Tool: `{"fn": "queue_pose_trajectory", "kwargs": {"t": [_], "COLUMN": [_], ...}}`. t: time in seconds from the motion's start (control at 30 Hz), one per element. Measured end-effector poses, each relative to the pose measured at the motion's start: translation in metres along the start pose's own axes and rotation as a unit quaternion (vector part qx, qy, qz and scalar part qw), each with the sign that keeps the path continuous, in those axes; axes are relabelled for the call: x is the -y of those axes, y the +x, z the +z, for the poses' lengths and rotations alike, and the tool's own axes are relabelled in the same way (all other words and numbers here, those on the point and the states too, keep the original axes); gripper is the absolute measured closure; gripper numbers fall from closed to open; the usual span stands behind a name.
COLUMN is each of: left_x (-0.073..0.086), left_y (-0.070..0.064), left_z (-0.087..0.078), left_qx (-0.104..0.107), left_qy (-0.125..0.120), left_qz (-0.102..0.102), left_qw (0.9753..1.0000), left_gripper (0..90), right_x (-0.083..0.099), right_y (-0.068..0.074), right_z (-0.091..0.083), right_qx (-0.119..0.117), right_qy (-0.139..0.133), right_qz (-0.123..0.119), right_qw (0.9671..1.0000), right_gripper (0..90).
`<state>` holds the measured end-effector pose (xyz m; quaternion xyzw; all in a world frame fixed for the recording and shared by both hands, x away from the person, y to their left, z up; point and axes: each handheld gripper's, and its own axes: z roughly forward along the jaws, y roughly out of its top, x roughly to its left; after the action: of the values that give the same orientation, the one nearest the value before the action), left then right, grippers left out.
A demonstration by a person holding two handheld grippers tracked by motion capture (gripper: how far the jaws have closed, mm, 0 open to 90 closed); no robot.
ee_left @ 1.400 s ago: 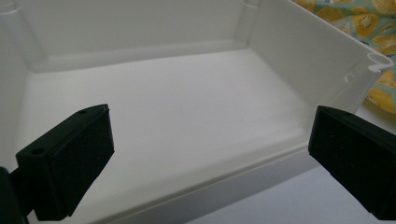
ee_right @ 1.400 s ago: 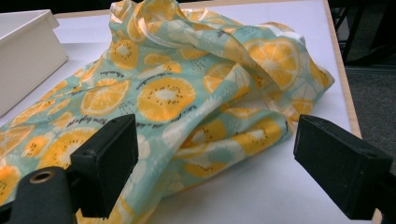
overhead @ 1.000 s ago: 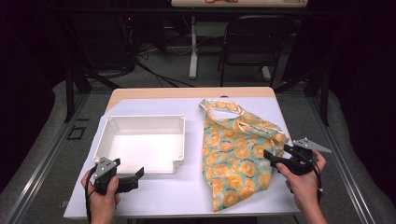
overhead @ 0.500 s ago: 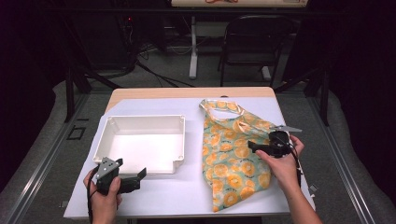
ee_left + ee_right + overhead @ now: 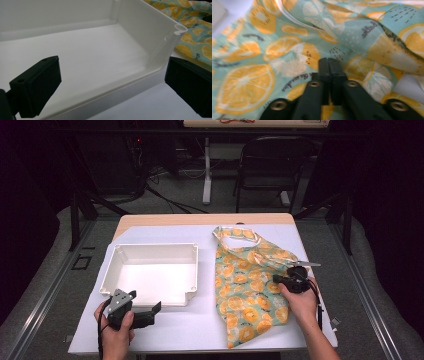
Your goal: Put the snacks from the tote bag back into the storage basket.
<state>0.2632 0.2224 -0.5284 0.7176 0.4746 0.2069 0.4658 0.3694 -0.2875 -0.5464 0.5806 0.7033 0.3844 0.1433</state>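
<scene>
An empty white plastic tray [image 5: 150, 246] sits on the left half of the table. A teal fabric bag printed with orange slices [image 5: 250, 285] lies flat on the right half, handles toward the far edge. My left gripper [image 5: 150, 312] hovers open just before the tray's near right corner; in the left gripper view its jaws frame the tray wall [image 5: 150, 37], with my gripper [image 5: 112, 87] holding nothing. My right gripper [image 5: 277, 279] rests on the bag's right part. In the right gripper view its jaws are pressed together at the cloth [image 5: 249, 82], the gripper [image 5: 328, 61] pinching the fabric.
The white table [image 5: 200, 327] has a wooden strip along its far edge. A dark folding chair [image 5: 272, 165] and cables stand on the floor beyond. A corner of the bag [image 5: 195, 32] lies right of the tray.
My right gripper moved left from the bag's right edge onto the cloth and its jaws came together. The left gripper barely shifted.
</scene>
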Motion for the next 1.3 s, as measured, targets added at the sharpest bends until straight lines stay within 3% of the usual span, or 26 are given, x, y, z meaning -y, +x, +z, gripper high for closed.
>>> {"fn": "queue_pose_trajectory", "kwargs": {"t": [0.17, 0.3, 0.4, 0.57, 0.63, 0.77, 0.9, 0.93, 0.97, 1.0, 1.03, 1.07, 1.1, 1.13, 1.2, 1.23, 1.3], "left_x": [-0.004, -0.013, -0.021, -0.028, -0.031, -0.033, -0.033, -0.033, -0.033, -0.033, -0.033, -0.033, -0.034, -0.035, -0.036, -0.038, -0.04], "left_y": [-0.01, -0.025, -0.032, -0.039, -0.043, -0.047, -0.05, -0.052, -0.052, -0.053, -0.054, -0.055, -0.055, -0.057, -0.057, -0.059, -0.061], "left_z": [0.0, 0.003, 0.008, 0.014, 0.019, 0.025, 0.028, 0.03, 0.03, 0.03, 0.031, 0.031, 0.032, 0.033, 0.033, 0.034, 0.034], "left_qx": [0.009, 0.027, 0.035, 0.047, 0.053, 0.06, 0.063, 0.067, 0.067, 0.067, 0.069, 0.069, 0.07, 0.071, 0.072, 0.074, 0.075], "left_qy": [-0.009, -0.012, -0.016, -0.018, -0.016, -0.013, -0.01, -0.008, -0.008, -0.005, -0.003, -0.003, -0.001, -0.004, -0.004, -0.009, -0.009], "left_qz": [0.004, 0.024, 0.027, 0.024, 0.023, 0.021, 0.025, 0.027, 0.027, 0.029, 0.031, 0.032, 0.032, 0.03, 0.029, 0.028, 0.029], "left_qw": [0.9999, 0.9993, 0.9989, 0.9984, 0.9982, 0.9979, 0.9977, 0.9974, 0.9974, 0.9973, 0.9971, 0.9971, 0.9971, 0.997, 0.9969, 0.9968, 0.9967], "left_gripper": [1.1, 1.2, 1.4, 1.8, 1.9, 2.2, 2.3, 2.3, 2.3, 2.4, 2.3, 2.3, 2.4, 2.4, 2.6, 3.5, 5.6], "right_x": [-0.004, -0.007, -0.017, -0.034, -0.044, -0.051, -0.051, -0.047, -0.047, -0.044, -0.043, -0.043, -0.044, -0.046, -0.046, -0.046, -0.045], "right_y": [0.005, 0.013, 0.019, 0.024, 0.027, 0.029, 0.034, 0.036, 0.036, 0.037, 0.037, 0.037, 0.037, 0.039, 0.042, 0.047, 0.05], "right_z": [-0.021, -0.035, -0.035, -0.021, -0.005, 0.016, 0.029, 0.035, 0.035, 0.037, 0.036, 0.036, 0.034, 0.025, 0.02, 0.009, 0.003], "right_qx": [-0.028, -0.054, -0.049, -0.041, -0.035, -0.022, -0.002, 0.024, 0.024, 0.04, 0.036, 0.036, 0.03, 0.012, -0.002, -0.026, -0.033], "right_qy": [-0.035, -0.059, -0.077, -0.082, -0.08, -0.05, -0.026, -0.014, -0.014, -0.013, -0.014, -0.014, -0.016, -0.032, -0.044, -0.064, -0.072], "right_qz": [-0.022, -0.045, -0.063, -0.08, -0.09, -0.105, -0.128, -0.146, -0.146, -0.172, -0.174, -0.174, -0.172, -0.168, -0.162, -0.159, -0.16], "right_qw": [0.9987, 0.9958, 0.9939, 0.9926, 0.9921, 0.9929, 0.9914, 0.9889, 0.9889, 0.9842, 0.984, 0.984, 0.9845, 0.9851, 0.9857, 0.9849, 0.984], "right_gripper": [90.0, 89.6, 62.2, 49.2, 38.0, 24.9, 32.3, 48.2, 48.2, 74.4, 84.0, 84.0, 89.7, 90.0, 90.0, 90.0, 90.0]}}
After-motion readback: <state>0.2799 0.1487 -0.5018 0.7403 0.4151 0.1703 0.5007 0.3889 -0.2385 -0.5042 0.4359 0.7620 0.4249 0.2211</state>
